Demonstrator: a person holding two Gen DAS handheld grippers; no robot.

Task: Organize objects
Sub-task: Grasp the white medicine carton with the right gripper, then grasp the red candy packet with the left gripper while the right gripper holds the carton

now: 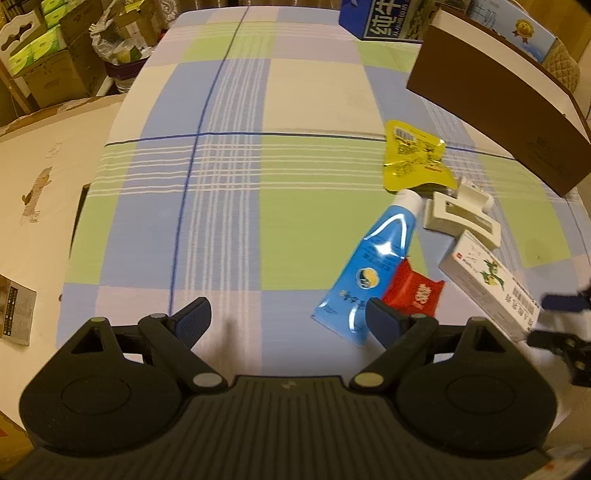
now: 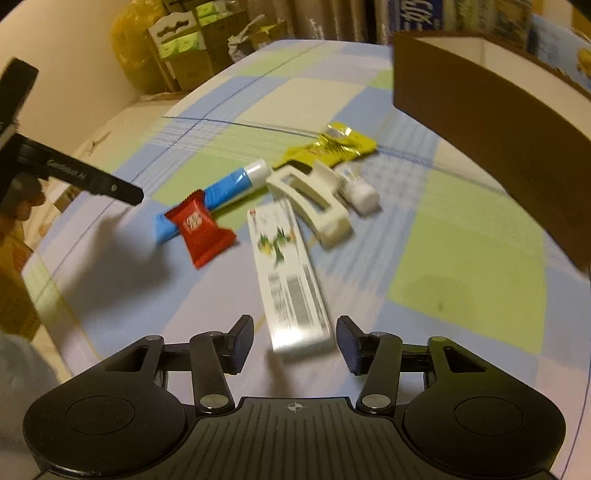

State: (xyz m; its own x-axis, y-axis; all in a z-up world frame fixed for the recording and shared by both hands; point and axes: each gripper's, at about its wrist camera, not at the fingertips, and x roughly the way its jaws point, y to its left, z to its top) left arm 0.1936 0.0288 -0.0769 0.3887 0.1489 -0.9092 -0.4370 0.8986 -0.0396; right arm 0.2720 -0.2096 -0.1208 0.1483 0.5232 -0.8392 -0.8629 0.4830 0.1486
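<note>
A little heap of things lies on the checked blue, green and white tablecloth (image 1: pixel 280 110), at the lower right of the left wrist view and in the middle of the right wrist view. The long white cardboard box with a green plant picture and a barcode (image 2: pixel 291 280) lies flat. Its near end sits between the fingers of the right gripper (image 2: pixel 295 341), which are spread wide, a gap on each side, not touching the box.

Just beside the box lies the cream plastic hair claw clip (image 2: pixel 314 203), and a small white tube with a white cap (image 2: pixel 360 192) pokes out behind it. The red candy wrapper with white writing (image 2: pixel 201 230) lies on the flat end of the blue squeeze tube with a white cap (image 1: pixel 369 266). The crinkly yellow foil packet (image 1: pixel 413 158) lies past the tube's cap, farther up the cloth.

The left gripper (image 1: pixel 290 317) hangs over the cloth at the bottom of its view, fingers spread wide with nothing between them. Its right finger tip shows in front of the blue tube's flat end.

At the upper right of both views stands a brown cardboard box with a white inside (image 2: pixel 480 110), well apart from the heap. Behind it, at the top of the left wrist view, is a blue carton with white writing (image 1: pixel 380 18). Stacked boxes (image 1: pixel 40 44) fill the upper left.
</note>
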